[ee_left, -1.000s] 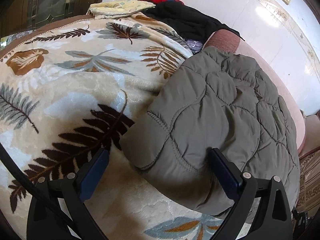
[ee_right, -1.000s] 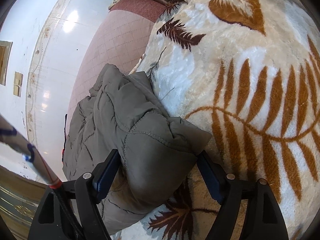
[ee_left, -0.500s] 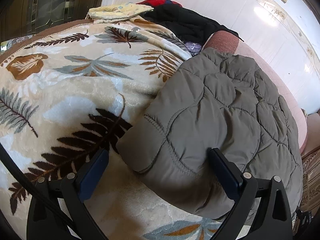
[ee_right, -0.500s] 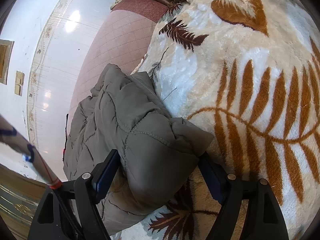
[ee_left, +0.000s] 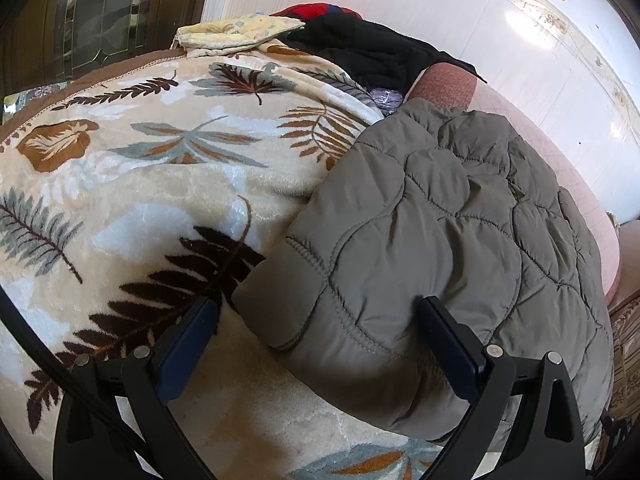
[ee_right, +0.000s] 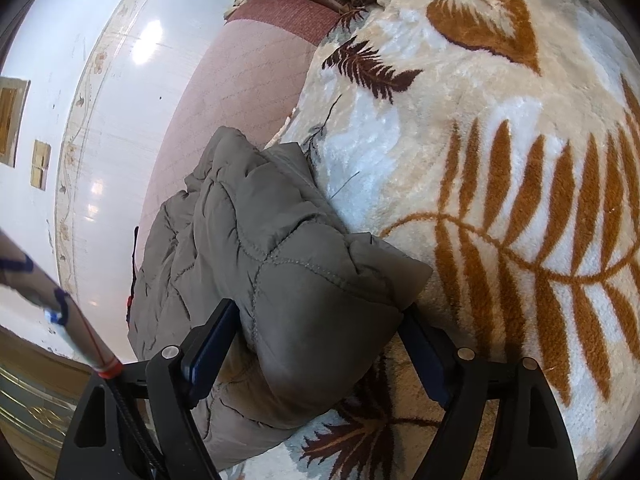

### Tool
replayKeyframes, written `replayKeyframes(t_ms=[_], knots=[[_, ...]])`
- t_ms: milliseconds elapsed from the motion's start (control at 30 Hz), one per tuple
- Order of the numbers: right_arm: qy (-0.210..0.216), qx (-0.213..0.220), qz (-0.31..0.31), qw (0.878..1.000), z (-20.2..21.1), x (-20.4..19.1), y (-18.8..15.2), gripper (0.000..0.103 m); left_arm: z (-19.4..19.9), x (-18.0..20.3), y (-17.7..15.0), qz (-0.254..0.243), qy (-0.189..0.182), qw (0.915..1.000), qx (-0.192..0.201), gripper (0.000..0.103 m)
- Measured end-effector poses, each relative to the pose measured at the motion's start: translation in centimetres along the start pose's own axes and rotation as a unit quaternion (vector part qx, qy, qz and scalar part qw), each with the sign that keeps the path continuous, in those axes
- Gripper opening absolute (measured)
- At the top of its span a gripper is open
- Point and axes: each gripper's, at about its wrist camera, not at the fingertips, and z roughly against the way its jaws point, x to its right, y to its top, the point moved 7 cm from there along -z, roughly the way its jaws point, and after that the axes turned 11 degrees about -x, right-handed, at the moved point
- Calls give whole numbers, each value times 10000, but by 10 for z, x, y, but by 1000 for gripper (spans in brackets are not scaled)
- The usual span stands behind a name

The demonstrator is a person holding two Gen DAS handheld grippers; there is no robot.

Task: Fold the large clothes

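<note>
An olive-grey quilted jacket [ee_left: 440,220] lies folded in a thick bundle on a cream leaf-patterned blanket [ee_left: 160,160]. My left gripper [ee_left: 318,308] stands open over the jacket's near corner. Its left finger [ee_left: 188,340] rests over bare blanket, and its right finger [ee_left: 448,344] is against the padded fabric. In the right wrist view the jacket [ee_right: 280,248] bulges up between the fingers of my right gripper [ee_right: 318,312], which is spread wide and open around the folded end. The bundle rests on the blanket [ee_right: 480,160], not lifted.
A black garment [ee_left: 372,52], a red one [ee_left: 316,10] and a pale yellow cloth [ee_left: 236,32] are piled at the bed's far end. A pink quilted mattress [ee_right: 240,80] runs along the white tiled wall [ee_left: 520,40]. A grey pole with red tape [ee_right: 60,320] crosses the right view's lower left.
Hardly anything. The jacket's near corner has settled slightly lower in the left wrist view, and the right fingers stand a touch wider around the bundle.
</note>
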Motion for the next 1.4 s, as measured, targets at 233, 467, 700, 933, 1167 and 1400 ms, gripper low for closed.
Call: replayKeyframes(t_ms=[233, 467, 700, 933, 1167, 1400], knots=[[-97, -9, 94, 9999, -4, -3, -2, 87, 2, 3, 1, -143, 156, 9997, 123, 100], [-135, -10, 113, 9998, -7, -5, -2, 87, 3, 4, 2, -266, 291, 9990, 214, 100], [-138, -2, 123, 9998, -8, -6, -1, 87, 4, 5, 2, -321, 353, 9985, 263, 100], [-262, 8, 315, 9992, -12, -9, 0, 85, 4, 9, 2, -417, 404, 9978, 323, 100], [-270, 9, 329, 9991, -12, -8, 1, 85, 3, 11, 2, -456, 423, 9974, 356, 100], [-290, -8, 315, 9991, -12, -7, 1, 86, 5, 11, 2, -471, 455, 9972, 363, 100]])
